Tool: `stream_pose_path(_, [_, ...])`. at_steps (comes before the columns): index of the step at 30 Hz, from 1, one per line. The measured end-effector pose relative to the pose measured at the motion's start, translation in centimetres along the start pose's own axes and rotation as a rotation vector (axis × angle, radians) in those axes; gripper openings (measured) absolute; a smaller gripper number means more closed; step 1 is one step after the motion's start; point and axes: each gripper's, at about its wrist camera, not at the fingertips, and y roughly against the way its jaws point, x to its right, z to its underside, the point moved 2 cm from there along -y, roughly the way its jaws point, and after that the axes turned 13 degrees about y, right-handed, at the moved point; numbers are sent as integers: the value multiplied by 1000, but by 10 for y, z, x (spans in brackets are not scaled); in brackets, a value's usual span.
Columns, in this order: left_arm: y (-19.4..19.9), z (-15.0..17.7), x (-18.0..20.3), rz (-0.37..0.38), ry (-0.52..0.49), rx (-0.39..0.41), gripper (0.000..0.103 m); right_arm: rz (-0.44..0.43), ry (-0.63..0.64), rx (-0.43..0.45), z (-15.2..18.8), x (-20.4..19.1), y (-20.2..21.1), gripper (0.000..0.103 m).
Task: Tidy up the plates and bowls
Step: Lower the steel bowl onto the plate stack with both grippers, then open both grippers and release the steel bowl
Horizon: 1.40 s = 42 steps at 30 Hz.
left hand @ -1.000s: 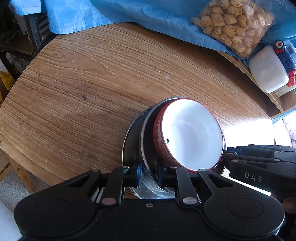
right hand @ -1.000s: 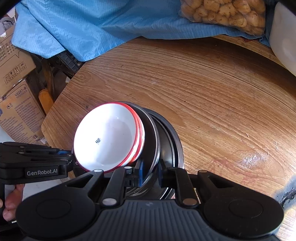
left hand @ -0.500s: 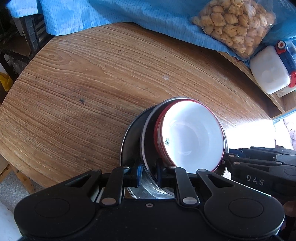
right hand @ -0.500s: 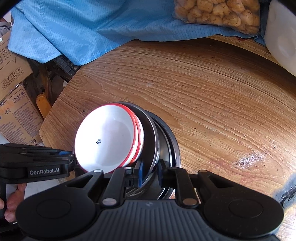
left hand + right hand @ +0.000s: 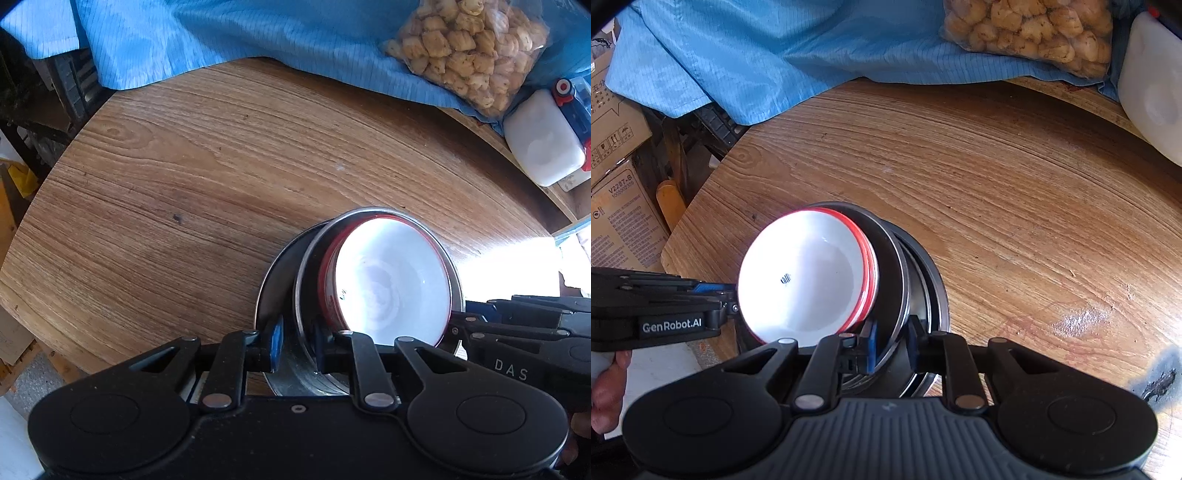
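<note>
I see a round wooden table [image 5: 229, 173] from both wrist cameras, with a stack of dishes near its front edge. At the far left, beyond the table rim, sit cardboard boxes [image 5: 617, 206]. A blue cloth [image 5: 229, 40] drapes across the back of the table.

My left gripper [image 5: 295, 345] sits at the left side of the stack; its jaws are pinched on the rim of the steel bowl [image 5: 306, 291], one blue-padded finger outside and one inside. That steel bowl rests in a wider dark metal plate [image 5: 275, 277]. Nested inside the steel bowl is a white bowl with a red rim [image 5: 388, 280], tilted in the left view with its bright interior facing up and right.

My right gripper [image 5: 891, 347] is at the opposite side of the stack, its jaws also clamped on the steel bowl's rim [image 5: 899, 280]. In this view the white bowl [image 5: 805, 280] lies to the left of the fingers, the dark plate [image 5: 938, 288] to their right.

Further right at the back lies a clear bag of tan snack pieces [image 5: 469, 44], and at the far right a white plastic jug [image 5: 543, 136] with a red cap.
</note>
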Motion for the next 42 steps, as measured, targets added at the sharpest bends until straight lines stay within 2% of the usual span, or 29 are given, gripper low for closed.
stream_pose_path(8, [3,-4,3,-24,-14,18,24,17,-33,30,3,5,8,23])
stream_pose_path(11, [6,-6,2,-24,-9,26,26,43,-40,37,4,4,12,32])
stream_pose_path(14, [5,-8,2,-22,-7,19,26,46,-60,50,4,7,15,37])
stream_pose_path(21, [5,-12,3,-20,-14,29,27,96,-40,63,6,-1,21,42])
stream_pose_path(22, [6,-13,4,-25,-17,36,30,103,-41,64,6,-1,21,44])
stream_pose_path(24, [6,-14,3,-115,-26,66,69,105,-49,62,8,0,22,45])
stream_pose_path(25, [7,-14,1,-144,-28,89,79,102,-54,62,8,1,22,48])
stream_pose_path(26, [9,-14,-2,-148,-23,107,83,101,-55,61,8,1,23,50])
stream_pose_path(29, [14,-15,-9,-104,15,115,86,102,-51,58,7,2,23,51])
stream_pose_path(31, [14,-15,-10,-116,23,116,86,105,-45,56,6,2,23,53])
stream_pose_path(33, [15,-14,-12,-114,39,121,86,116,-40,58,6,3,23,58])
stream_pose_path(36, [22,-14,-17,-71,88,148,88,135,-36,77,8,7,27,68])
stream_pose_path(41, [32,-10,-22,-51,167,227,97,129,-33,132,11,16,37,87])
stream_pose_path(42, [36,-9,-23,-48,182,244,99,126,-35,148,12,17,41,88])
